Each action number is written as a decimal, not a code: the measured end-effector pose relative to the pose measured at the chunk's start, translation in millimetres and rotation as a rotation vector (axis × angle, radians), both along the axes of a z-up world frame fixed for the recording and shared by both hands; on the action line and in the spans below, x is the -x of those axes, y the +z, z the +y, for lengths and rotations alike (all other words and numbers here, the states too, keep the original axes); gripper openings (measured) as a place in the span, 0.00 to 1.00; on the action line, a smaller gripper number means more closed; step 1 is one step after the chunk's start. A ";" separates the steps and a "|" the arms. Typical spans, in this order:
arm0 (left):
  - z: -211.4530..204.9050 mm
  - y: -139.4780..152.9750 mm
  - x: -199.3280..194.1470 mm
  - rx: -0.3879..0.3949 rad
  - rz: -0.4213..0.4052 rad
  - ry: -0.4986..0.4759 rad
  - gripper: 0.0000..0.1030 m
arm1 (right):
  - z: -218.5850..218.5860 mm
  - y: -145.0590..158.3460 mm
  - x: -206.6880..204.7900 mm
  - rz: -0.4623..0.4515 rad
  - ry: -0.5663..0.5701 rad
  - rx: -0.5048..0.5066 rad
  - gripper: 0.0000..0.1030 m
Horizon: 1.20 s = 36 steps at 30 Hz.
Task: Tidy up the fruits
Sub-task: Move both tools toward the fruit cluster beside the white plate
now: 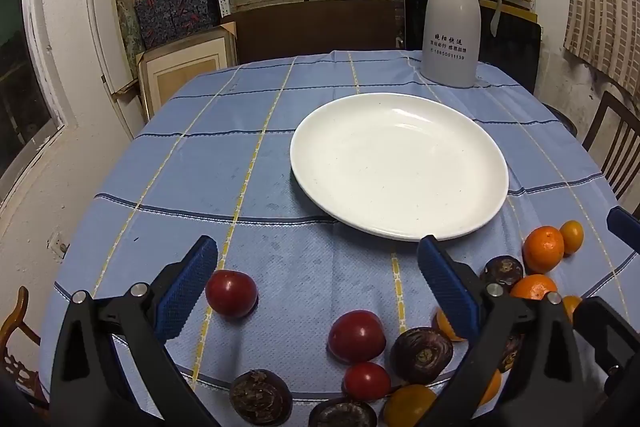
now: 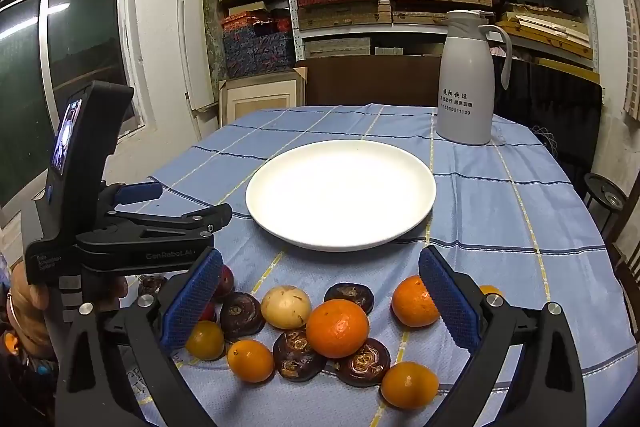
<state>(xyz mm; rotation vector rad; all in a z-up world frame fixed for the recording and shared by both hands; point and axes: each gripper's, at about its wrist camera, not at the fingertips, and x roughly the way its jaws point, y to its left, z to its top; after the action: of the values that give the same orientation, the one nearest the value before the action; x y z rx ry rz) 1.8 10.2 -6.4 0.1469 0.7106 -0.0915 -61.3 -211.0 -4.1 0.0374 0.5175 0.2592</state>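
Left wrist view. Left gripper (image 1: 318,291) fingers spread wide, nothing between the pads, hanging above the tabletop (image 1: 240,155). White plate (image 1: 400,165) lies ahead of the fingertips, bare. One red fruit (image 1: 231,293) sits just beside the left-hand finger (image 1: 186,291), apart from the heap. Second red fruit (image 1: 357,335) lies between the fingers, with a dark round fruit (image 1: 421,349) touching or nearly touching it on the side of the right-hand finger. An orange (image 1: 543,249) lies beyond the right-hand finger.

- Risk: closing on the middle red fruit may catch the dark one too; they crowd each other.
- Risk: the lone red fruit is round and free to roll; a brush from the finger could send it toward the tabletop edge, which looks close behind the fruit.

Right wrist view. Right gripper (image 2: 320,301) fingers also fully apart and empty. Large orange (image 2: 337,327) lies between them, resting against dark fruits (image 2: 298,355). A pale round fruit (image 2: 286,307) sits toward the left-hand finger, another orange (image 2: 414,301) just beside the right-hand finger (image 2: 448,301). Plate (image 2: 340,195) beyond the fingertips, bare. The other gripper's body (image 2: 132,231) hangs outside the left-hand finger.

- Risk: both tools working the same heap could knock together.
- Risk: lifting the large orange may unsettle its neighbours.
- Task judged barely begun: no fruit on the plate.
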 end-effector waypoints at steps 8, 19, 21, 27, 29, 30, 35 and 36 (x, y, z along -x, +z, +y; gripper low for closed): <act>3.4 -0.1 1.0 0.006 0.001 -0.006 0.95 | 5.7 -2.2 7.5 0.000 0.007 0.002 0.96; 6.2 -0.4 3.4 0.013 0.004 -0.009 0.95 | 5.8 -1.3 1.6 0.000 0.019 0.013 0.96; 6.2 -0.4 3.3 0.012 0.005 -0.010 0.95 | 6.2 -1.4 0.6 0.008 0.018 0.022 0.96; 10.5 0.0 8.8 0.006 0.001 -0.016 0.95 | 6.7 -0.9 5.9 0.003 0.029 0.021 0.96; 12.6 -0.2 10.6 0.005 0.004 -0.014 0.95 | 5.8 -2.2 6.8 0.003 0.031 0.028 0.96; 13.7 -0.2 10.7 0.006 0.006 -0.013 0.95 | 5.7 -2.5 8.2 0.000 0.031 0.022 0.96; 15.8 0.8 13.5 0.012 0.006 -0.013 0.95 | 6.3 -3.8 11.9 0.014 0.032 0.010 0.96; 15.5 1.6 14.0 0.011 0.004 -0.014 0.95 | 6.5 -4.2 11.9 0.020 0.031 0.014 0.96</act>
<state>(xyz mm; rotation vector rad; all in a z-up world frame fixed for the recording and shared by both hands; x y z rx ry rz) -12.2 25.7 -4.9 0.1414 0.7132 -0.1090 -73.3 -204.5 -8.3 0.0184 0.5398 0.2855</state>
